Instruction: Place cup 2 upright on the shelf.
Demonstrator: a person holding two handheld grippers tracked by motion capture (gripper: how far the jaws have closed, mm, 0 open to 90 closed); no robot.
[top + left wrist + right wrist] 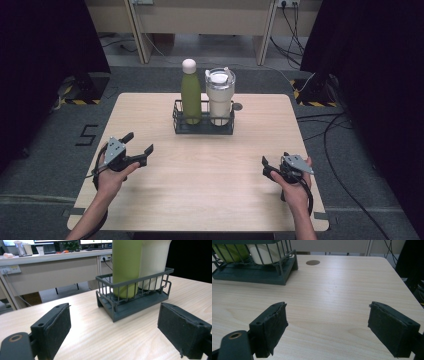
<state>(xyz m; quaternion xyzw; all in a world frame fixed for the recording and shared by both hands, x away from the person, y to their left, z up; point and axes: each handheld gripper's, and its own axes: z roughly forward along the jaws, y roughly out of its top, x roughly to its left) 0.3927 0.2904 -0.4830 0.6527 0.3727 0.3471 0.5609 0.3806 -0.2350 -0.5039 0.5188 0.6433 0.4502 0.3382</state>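
A dark wire basket (pixel 203 129) stands at the far middle of the light wooden table (pixel 200 180). In it stand a green bottle (pixel 190 97) with a pale cap and, to its right, a white lidded tumbler (pixel 220 97). My left gripper (pixel 140 142) hovers over the table's left side, open and holding nothing. In the left gripper view, the basket (pixel 135 305), bottle (pixel 126 267) and tumbler (pixel 155 260) lie ahead of that gripper (pixel 113 327). My right gripper (pixel 275 158) is at the table's right side. Its jaws (pixel 328 327) stand apart over bare wood, with the basket (pixel 254 273) far off at the upper left.
A small round brown disc (pixel 237 106) is set in the tabletop just right of the basket. Desks and cables stand beyond the far edge, and black curtains hang on both sides. Grey floor surrounds the table.
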